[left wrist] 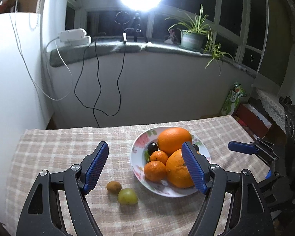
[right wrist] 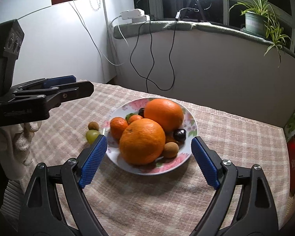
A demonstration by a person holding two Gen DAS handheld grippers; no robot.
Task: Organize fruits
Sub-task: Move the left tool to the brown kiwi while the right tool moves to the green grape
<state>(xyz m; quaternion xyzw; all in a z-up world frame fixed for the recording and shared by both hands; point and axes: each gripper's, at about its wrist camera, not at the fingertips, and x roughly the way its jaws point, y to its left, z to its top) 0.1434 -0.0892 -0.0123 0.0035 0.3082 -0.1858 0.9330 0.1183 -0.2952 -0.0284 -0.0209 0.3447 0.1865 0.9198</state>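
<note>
Two small fruits are not in the plate [left wrist: 136, 169] yet: a green grape [left wrist: 127, 196] and a little brown fruit [left wrist: 113, 186], touching on the cloth. They lie just below the left tongs [left wrist: 145, 169], between the wide-open, empty fingers. The tongs should drop straight down and squeeze the grape softly. The right tongs [right wrist: 149, 162] hang open and empty near the plate.

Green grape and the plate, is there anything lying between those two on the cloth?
No. In the left wrist view, only bare checked tablecloth separates the green grape from the plate; the small brown fruit sits on the grape's other side.
</note>
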